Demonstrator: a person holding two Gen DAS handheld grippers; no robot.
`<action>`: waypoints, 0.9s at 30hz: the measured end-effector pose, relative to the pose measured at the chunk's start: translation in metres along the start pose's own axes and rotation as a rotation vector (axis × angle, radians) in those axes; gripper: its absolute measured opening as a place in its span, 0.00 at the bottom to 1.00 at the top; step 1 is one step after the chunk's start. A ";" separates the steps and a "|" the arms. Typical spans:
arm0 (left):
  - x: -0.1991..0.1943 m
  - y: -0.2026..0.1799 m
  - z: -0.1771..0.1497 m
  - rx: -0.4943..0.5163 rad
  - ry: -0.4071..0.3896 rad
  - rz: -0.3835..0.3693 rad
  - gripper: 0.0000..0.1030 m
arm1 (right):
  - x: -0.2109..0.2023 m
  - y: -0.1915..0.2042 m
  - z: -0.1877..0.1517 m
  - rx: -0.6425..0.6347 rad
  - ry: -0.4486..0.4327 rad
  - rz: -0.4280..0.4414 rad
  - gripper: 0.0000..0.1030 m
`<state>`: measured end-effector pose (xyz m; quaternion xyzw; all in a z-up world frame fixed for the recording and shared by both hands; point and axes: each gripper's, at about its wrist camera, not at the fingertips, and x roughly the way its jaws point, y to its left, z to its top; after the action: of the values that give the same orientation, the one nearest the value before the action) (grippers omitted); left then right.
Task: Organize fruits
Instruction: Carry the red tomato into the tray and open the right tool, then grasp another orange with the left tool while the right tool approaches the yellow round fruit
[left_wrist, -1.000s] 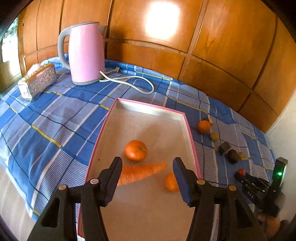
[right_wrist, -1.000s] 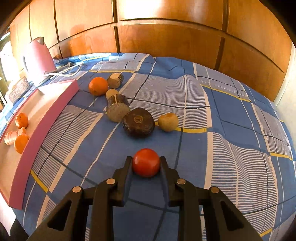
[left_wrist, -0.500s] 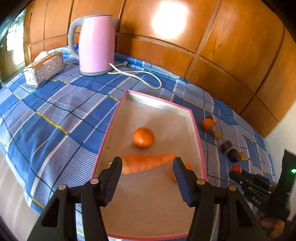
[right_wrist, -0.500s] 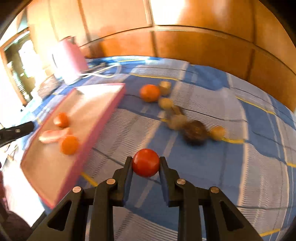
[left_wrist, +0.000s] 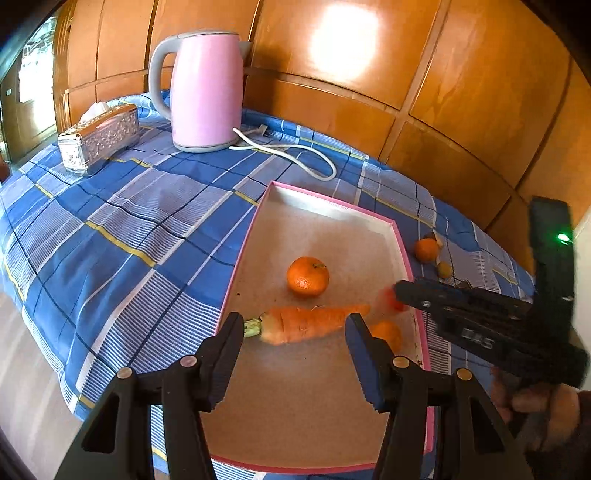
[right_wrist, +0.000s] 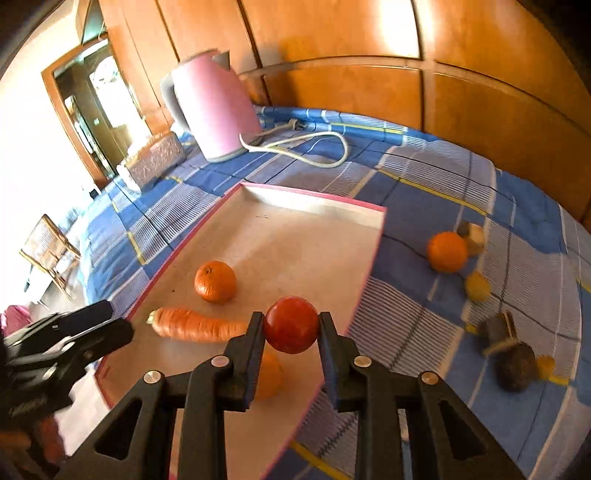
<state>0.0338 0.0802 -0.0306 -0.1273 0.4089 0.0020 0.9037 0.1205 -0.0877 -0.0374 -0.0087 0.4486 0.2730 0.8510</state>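
A pink-rimmed tray (left_wrist: 334, 208) (right_wrist: 325, 205) lies on the blue plaid cloth. In it are an orange (left_wrist: 307, 277) (right_wrist: 215, 281), a carrot (left_wrist: 310, 323) (right_wrist: 197, 325) and a second orange (left_wrist: 388, 332) (right_wrist: 271, 376). My right gripper (right_wrist: 291, 326) is shut on a red tomato (right_wrist: 291, 325) and holds it above the tray's right side; it shows in the left wrist view (left_wrist: 399, 297). My left gripper (left_wrist: 293, 341) is open and empty above the tray's near end, and shows in the right wrist view (right_wrist: 110, 319).
On the cloth right of the tray lie an orange (right_wrist: 447, 252) (left_wrist: 426, 250), a small yellow fruit (right_wrist: 477, 286), brown pieces (right_wrist: 472, 236) and a dark round fruit (right_wrist: 517, 365). A pink kettle (left_wrist: 207, 88) with its cord (left_wrist: 295, 155) and a silver tissue box (left_wrist: 98, 136) stand behind.
My right gripper has carried the tomato left from the cloth to above the tray. My left gripper has drawn back a little and stays open.
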 end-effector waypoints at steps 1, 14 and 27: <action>0.000 0.000 0.000 0.002 0.000 0.000 0.56 | 0.004 0.002 0.001 0.003 0.008 -0.002 0.29; 0.000 -0.009 -0.004 0.021 0.012 -0.010 0.56 | -0.007 0.009 -0.015 0.011 -0.017 0.001 0.43; -0.003 -0.022 -0.007 0.056 0.021 -0.024 0.56 | -0.036 -0.018 -0.035 0.113 -0.066 -0.032 0.52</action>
<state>0.0293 0.0572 -0.0279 -0.1071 0.4169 -0.0218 0.9024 0.0862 -0.1282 -0.0344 0.0412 0.4348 0.2336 0.8687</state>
